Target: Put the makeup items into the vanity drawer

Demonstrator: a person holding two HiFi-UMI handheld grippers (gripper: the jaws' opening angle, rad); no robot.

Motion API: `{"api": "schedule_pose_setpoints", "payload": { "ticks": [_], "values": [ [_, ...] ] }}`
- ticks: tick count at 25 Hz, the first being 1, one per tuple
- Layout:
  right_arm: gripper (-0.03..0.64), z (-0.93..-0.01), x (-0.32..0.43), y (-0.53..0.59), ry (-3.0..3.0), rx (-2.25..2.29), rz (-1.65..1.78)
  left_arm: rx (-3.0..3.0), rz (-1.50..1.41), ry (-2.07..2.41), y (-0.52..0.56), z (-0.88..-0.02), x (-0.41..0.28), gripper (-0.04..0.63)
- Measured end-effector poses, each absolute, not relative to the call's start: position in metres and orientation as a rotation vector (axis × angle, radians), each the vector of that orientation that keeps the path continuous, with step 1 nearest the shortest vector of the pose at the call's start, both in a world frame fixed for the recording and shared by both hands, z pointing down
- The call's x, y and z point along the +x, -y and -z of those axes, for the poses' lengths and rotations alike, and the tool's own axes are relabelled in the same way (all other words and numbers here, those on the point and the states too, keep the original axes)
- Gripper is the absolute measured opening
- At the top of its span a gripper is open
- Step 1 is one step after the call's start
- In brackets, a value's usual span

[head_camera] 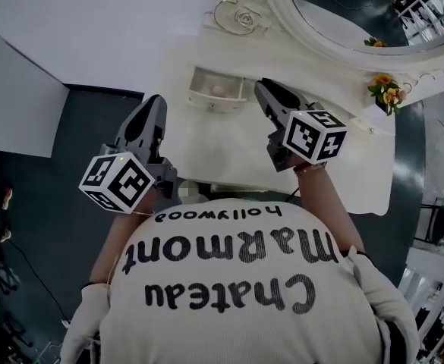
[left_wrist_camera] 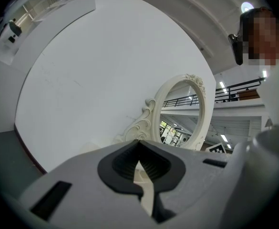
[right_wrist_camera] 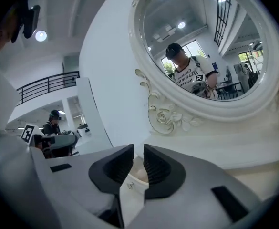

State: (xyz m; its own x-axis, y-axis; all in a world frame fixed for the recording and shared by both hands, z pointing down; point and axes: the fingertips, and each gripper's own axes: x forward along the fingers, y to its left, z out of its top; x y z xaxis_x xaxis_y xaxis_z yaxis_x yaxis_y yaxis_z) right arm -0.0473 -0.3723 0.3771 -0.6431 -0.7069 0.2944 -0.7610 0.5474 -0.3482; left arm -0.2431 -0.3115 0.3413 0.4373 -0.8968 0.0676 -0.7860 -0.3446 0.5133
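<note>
At the frame's left, the left gripper (head_camera: 156, 103) is being held with its jaws closed together on nothing. In the upper middle, the drawer (head_camera: 209, 101) is being shown open in the bench (head_camera: 229, 146), with a pale makeup item (head_camera: 218, 89) inside. Just to its right, the right gripper (head_camera: 264, 89) is being held with its jaws slightly apart and empty.

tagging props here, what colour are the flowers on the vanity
Orange and yellow flowers with green leaves, clearest in the head view.

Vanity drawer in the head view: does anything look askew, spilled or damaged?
Nothing stands out. The vanity drawer is pulled open and sits straight, with a pale item inside; no spill shows on the vanity top.
</note>
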Motion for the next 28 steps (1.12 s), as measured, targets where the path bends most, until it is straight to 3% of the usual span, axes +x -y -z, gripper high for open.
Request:
{"api": "schedule_pose_setpoints", "payload": {
  "ticks": [11, 28],
  "values": [
    [0.061, -0.334, -0.021, 0.337, 2.916, 1.296, -0.518, 2.218, 0.244, 1.493, 0.278, -0.346, -0.214, 0.009],
    [0.044, -0.353, 0.023, 0.286, 2.870, 1.333, -0.553, 2.203, 0.202, 1.533, 0.221, -0.357, -0.181, 0.009]
  ]
}}
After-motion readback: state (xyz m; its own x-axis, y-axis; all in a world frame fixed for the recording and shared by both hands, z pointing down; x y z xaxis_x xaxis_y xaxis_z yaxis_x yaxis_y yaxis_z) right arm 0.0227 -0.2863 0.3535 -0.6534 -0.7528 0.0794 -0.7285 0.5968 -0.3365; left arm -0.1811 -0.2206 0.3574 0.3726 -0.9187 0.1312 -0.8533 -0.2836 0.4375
